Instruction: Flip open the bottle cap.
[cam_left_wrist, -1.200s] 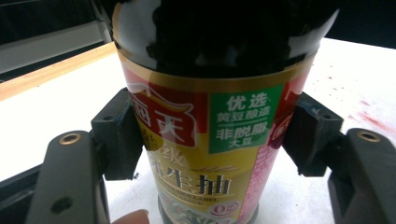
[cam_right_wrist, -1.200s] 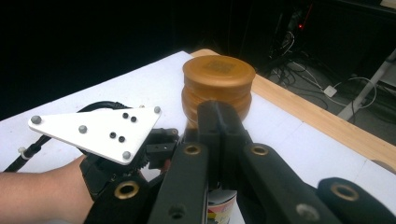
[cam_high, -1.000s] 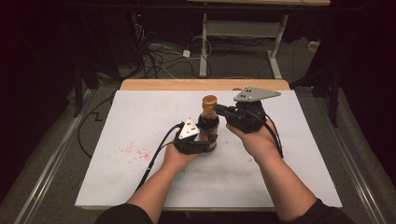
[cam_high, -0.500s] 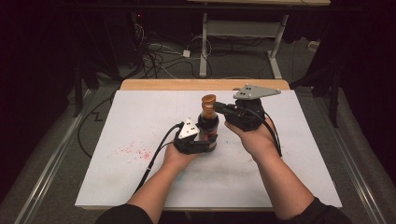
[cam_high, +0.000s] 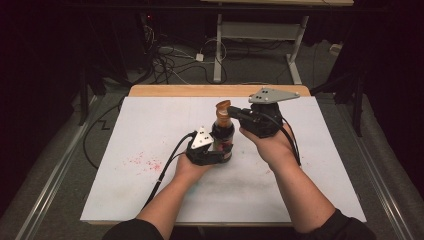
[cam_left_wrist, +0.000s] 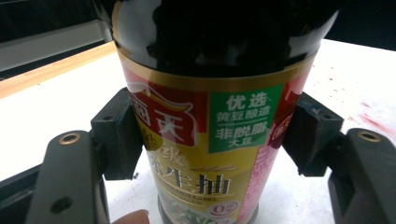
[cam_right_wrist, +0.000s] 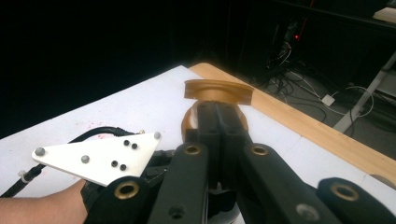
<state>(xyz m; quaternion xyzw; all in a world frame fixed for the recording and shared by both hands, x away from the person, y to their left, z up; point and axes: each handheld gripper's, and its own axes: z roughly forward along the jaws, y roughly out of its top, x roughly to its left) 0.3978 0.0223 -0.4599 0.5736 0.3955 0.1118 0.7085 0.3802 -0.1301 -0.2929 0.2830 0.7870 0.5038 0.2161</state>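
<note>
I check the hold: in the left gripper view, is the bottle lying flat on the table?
No, the bottle stands upright, its base on the table.

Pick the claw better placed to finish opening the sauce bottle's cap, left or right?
Right. The right claw is already at the brown cap, its jaws together under the lifted lid. The left claw is clamped around the sauce bottle lower down, best left steadying it.

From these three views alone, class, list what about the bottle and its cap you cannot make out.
- Cap underside and the neck: right gripper view, hidden by the right gripper.
- Bottle top: left gripper view, cut off by the upper edge.
- Bottle base: left gripper view, cut off below.
- Label text: high view, too small.
</note>
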